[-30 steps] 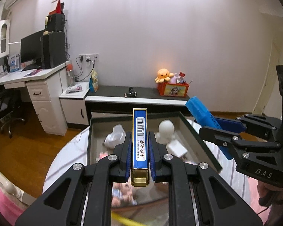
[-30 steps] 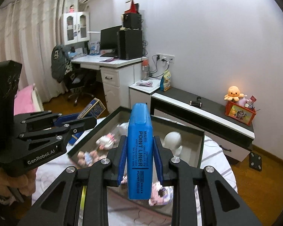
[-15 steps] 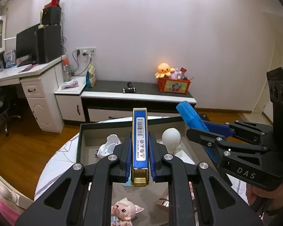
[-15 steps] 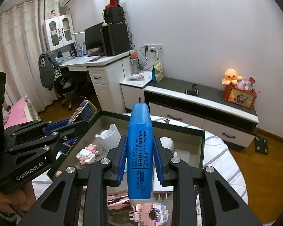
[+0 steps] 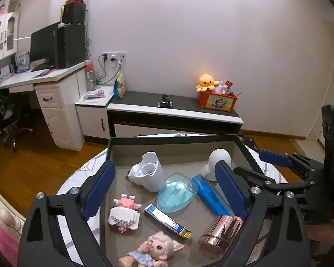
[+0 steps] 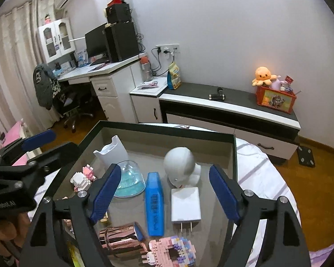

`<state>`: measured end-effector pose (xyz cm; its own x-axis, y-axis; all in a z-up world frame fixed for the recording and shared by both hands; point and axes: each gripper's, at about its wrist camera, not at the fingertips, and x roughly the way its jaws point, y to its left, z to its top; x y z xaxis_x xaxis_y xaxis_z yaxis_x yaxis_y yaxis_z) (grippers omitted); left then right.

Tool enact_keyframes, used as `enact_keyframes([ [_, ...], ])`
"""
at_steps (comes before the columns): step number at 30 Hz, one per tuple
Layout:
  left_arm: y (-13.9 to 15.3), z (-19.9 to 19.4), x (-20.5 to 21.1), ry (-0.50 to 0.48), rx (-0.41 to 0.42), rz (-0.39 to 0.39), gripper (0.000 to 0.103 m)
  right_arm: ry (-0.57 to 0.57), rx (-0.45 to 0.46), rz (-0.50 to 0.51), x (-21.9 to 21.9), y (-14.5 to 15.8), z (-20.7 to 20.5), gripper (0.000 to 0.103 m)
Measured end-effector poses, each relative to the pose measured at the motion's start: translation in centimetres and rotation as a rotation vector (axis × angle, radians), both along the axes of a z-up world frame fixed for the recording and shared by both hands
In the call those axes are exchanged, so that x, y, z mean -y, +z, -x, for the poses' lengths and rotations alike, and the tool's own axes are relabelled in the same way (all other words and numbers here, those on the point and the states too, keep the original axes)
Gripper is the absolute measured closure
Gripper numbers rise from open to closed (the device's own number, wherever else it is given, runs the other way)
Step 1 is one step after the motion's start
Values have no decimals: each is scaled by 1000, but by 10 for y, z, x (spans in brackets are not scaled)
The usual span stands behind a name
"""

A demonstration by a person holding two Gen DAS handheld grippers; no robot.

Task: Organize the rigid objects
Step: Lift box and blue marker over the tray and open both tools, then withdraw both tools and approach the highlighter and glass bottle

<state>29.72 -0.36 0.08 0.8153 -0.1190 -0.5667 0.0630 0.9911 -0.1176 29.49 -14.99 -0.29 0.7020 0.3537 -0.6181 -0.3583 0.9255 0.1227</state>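
Dark-rimmed box (image 6: 235,155), grey floor, holds all.

Blue highlighter (image 6: 154,203): flat, mid-floor, lengthwise toward far wall, printed side up.

Blue-and-gold slim case (image 5: 167,220): flat, diagonal, near front edge, gold end nearest.

White charger plug (image 6: 185,204): flat, just right of highlighter, prongs toward front.

White round-headed figure (image 6: 180,165): near far right corner.

Clear dome with teal inside (image 6: 129,179): left of highlighter.

White cup (image 5: 148,171): tipped, far left.

Rose-gold cylinder (image 5: 220,231): on side, front right.

Pink-white brick figure (image 5: 124,212): left side.
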Motion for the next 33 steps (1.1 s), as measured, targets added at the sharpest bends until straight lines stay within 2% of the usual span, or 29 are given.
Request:
enact_keyframes([
  [4,5,16,-4,3,18,9,4,-54,3,-2,3,2,10,6],
  [5,6,21,-5,7,23,7,2,-69,9,-7,4,4,14,0],
  [13,17,61,-10,12,47,22,0,-128,60,-34,8,22,53,0],
  [25,31,121,-15,3,80,20,0,-110,133,-31,-2,47,118,0],
  [33,28,156,-12,-2,83,10,0,-118,153,-56,1,49,158,0],
])
